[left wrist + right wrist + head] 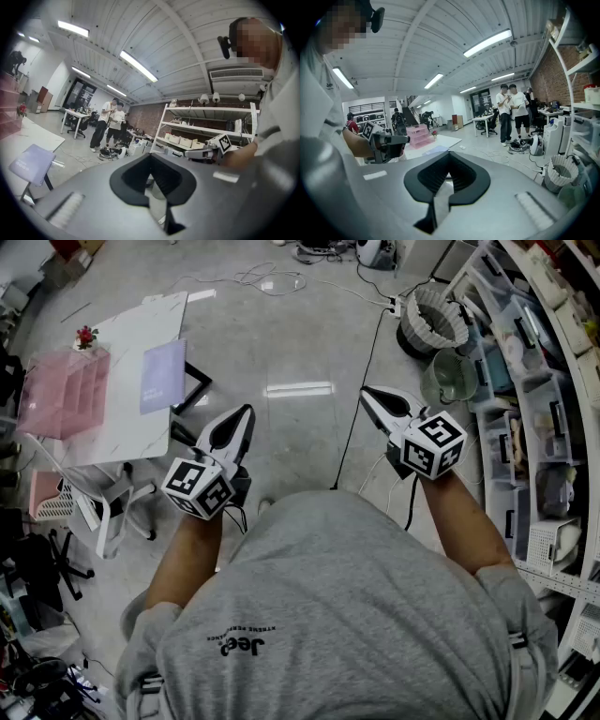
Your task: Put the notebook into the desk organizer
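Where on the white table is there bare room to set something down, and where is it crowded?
Bare tabletop runs between the pink desk organizer and the purple notebook, and along the near edge below the notebook. The far corner holds a small flower pot. The shelving on the right is packed with bins.

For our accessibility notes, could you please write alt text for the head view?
A person holds the left gripper and right gripper, both shut and empty, above the floor. At upper left, a purple notebook lies beside a pink organizer on a white table.
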Demonstrator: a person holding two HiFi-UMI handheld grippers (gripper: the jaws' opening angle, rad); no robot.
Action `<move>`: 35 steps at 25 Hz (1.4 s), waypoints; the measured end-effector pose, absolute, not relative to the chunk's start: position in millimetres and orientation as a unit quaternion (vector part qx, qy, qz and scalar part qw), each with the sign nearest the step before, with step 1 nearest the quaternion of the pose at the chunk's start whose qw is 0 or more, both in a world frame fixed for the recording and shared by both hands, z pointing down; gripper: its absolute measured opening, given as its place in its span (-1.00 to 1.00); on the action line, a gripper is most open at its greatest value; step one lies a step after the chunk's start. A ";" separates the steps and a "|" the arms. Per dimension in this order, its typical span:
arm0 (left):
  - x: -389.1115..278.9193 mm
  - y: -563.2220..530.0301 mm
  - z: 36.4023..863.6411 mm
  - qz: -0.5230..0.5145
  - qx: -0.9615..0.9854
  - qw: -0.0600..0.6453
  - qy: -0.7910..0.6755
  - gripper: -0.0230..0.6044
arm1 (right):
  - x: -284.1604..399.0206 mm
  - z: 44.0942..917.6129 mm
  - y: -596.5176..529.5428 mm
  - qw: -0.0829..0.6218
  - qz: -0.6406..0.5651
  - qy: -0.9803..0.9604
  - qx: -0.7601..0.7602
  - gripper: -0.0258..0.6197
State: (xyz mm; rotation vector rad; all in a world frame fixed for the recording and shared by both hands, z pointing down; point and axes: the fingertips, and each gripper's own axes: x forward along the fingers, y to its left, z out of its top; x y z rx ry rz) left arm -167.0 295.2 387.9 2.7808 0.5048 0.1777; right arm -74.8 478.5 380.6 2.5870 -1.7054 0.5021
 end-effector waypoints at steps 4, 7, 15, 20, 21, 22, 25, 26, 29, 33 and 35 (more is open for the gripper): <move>-165.6 299.1 386.5 0.062 0.970 0.156 0.177 -0.91 | -73.1 378.7 482.0 0.001 0.158 -0.544 0.824 -0.92; -164.9 299.3 385.6 0.062 0.970 0.156 0.177 -0.91 | -72.5 377.6 481.9 -0.001 0.157 -0.545 0.824 -0.92; -161.9 297.9 384.7 0.055 0.969 0.154 0.183 -0.91 | -69.0 376.3 480.0 -0.023 0.151 -0.546 0.823 -0.91; -151.6 309.3 387.3 0.071 0.967 0.140 0.203 0.36 | -67.3 377.4 480.8 -0.011 0.147 -0.552 0.821 -0.91; -149.5 311.2 387.7 0.073 0.967 0.138 0.204 0.38 | -65.7 377.4 481.6 -0.012 0.147 -0.553 0.820 -0.91; -147.5 313.6 388.0 0.074 0.967 0.136 0.205 0.38 | -63.9 377.4 482.8 -0.012 0.147 -0.553 0.820 -0.91; -140.9 323.0 388.2 0.078 0.967 0.130 0.207 0.39 | -56.4 376.4 488.9 -0.012 0.145 -0.556 0.818 -0.91; -138.5 326.5 387.9 0.079 0.967 0.129 0.206 0.39 | -53.2 375.9 491.7 -0.012 0.144 -0.557 0.818 -0.91; -132.2 338.5 385.0 0.080 0.968 0.126 0.200 0.39 | -44.3 373.9 501.0 -0.011 0.140 -0.564 0.814 -0.91; -124.9 357.8 379.9 0.074 0.972 0.122 0.188 0.38 | -33.5 370.9 518.2 -0.004 0.135 -0.576 0.806 -0.91; -121.3 369.1 378.1 0.071 0.974 0.121 0.180 0.38 | -27.5 370.5 528.9 0.000 0.134 -0.583 0.801 -0.91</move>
